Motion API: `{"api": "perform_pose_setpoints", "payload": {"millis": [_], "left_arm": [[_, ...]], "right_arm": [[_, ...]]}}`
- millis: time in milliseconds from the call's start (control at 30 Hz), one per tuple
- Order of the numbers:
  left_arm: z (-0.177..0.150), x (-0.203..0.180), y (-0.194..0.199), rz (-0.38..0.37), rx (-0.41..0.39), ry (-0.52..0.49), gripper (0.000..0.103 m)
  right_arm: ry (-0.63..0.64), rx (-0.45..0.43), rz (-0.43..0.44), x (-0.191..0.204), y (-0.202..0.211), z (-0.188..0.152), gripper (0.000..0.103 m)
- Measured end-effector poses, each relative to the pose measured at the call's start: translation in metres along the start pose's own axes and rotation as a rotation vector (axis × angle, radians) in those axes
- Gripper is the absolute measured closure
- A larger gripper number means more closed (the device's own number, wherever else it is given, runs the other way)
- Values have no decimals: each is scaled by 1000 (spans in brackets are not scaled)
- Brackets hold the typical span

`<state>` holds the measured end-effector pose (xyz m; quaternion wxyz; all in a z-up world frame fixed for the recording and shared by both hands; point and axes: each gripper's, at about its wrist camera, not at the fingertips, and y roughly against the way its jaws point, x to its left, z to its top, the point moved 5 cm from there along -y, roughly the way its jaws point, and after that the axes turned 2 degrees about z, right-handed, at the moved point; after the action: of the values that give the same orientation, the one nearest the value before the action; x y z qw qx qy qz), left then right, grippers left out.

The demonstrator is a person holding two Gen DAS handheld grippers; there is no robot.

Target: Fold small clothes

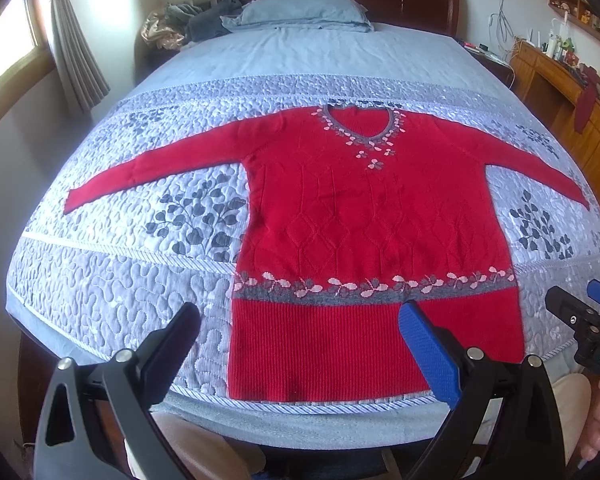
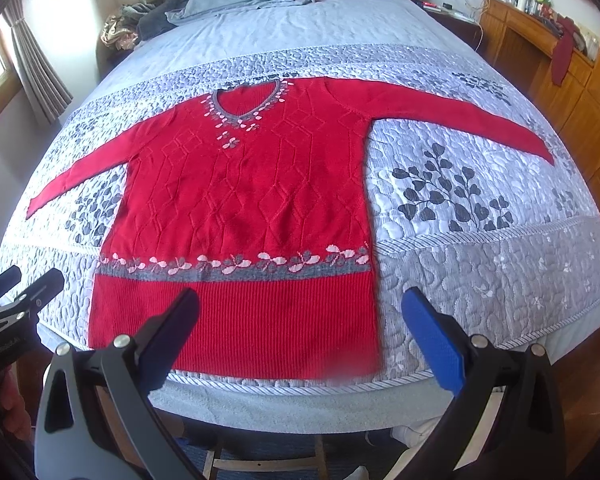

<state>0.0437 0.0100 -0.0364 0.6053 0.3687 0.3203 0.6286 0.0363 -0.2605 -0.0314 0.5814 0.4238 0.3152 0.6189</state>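
A red knit sweater [image 1: 364,208] lies flat and face up on the bed, both sleeves spread out, its ribbed hem toward me. It has a grey V-neck with pink flowers and a grey flower band above the hem. It also shows in the right wrist view [image 2: 240,200]. My left gripper [image 1: 300,320] is open and empty, above the hem's left part near the bed's foot edge. My right gripper [image 2: 300,312] is open and empty, above the hem's right part. The right gripper also shows at the left wrist view's right edge [image 1: 580,308]. The left gripper shows in the right wrist view [image 2: 24,284].
The bed has a grey-blue quilted cover [image 1: 120,280] with leaf prints. A pillow [image 1: 304,12] and a pile of clothes [image 1: 196,20] lie by the dark headboard. A wooden desk [image 1: 560,76] stands on the right, a curtained window [image 1: 20,40] on the left.
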Motion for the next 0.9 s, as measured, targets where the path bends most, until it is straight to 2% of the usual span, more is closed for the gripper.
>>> {"api": "perform_pose_setpoints", "payload": {"millis": [900], "left_arm": [[6, 4, -2, 17, -9, -2, 4]], "right_arm": [[-1, 6, 1, -4, -3, 3, 3]]}}
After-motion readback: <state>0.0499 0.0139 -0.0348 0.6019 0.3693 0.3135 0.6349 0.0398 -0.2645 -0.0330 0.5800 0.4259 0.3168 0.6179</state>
